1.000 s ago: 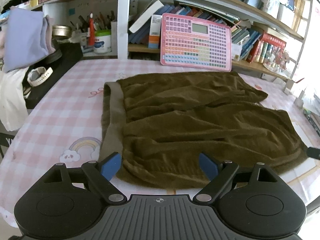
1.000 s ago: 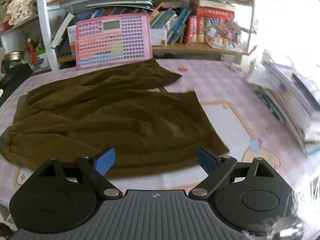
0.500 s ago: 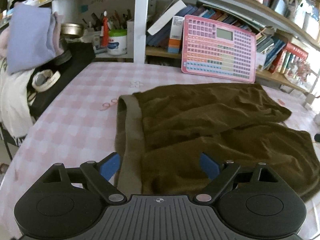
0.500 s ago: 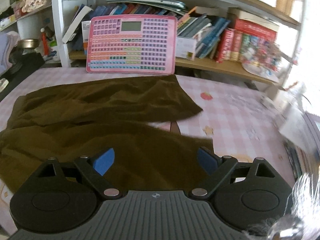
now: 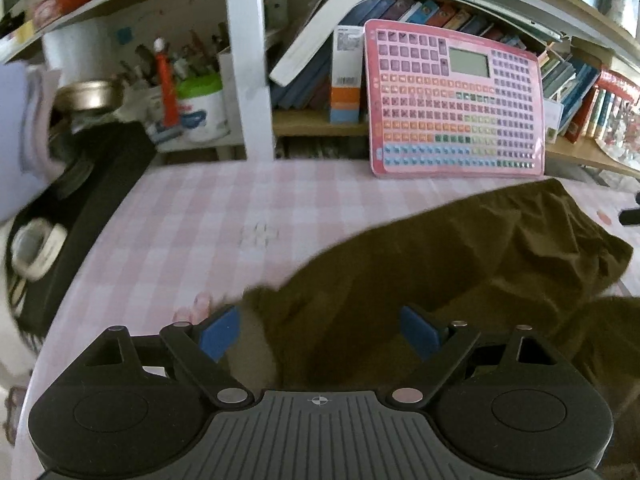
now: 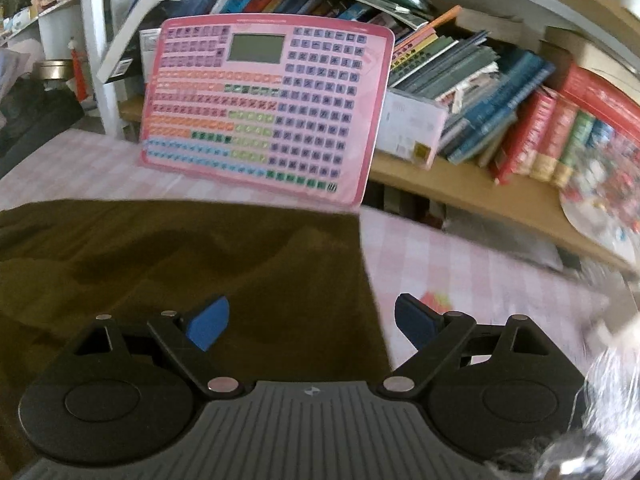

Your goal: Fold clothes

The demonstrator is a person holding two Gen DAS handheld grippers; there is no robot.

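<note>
Dark olive-brown shorts (image 5: 460, 256) lie spread flat on the pink checked tablecloth (image 5: 208, 216). My left gripper (image 5: 320, 330) hangs open over the far corner of their waistband end, blue pads wide apart, with cloth below the gap. In the right wrist view the same shorts (image 6: 180, 264) fill the left half. My right gripper (image 6: 312, 322) is open above the far leg's hem corner, its left pad over cloth and its right pad over bare tablecloth (image 6: 480, 272). Neither gripper holds anything.
A pink button-board toy (image 5: 456, 104) leans against the bookshelf (image 6: 500, 92) at the table's back edge. A black case with a white tape roll (image 5: 38, 244) sits at the left edge. Jars and cans (image 5: 200, 108) stand on the shelf behind.
Both grippers have moved forward across the shorts toward the shelf, from the near edge to the far edge. The right one also swung from the table's right side toward the pink board. Jaws stayed wide.
</note>
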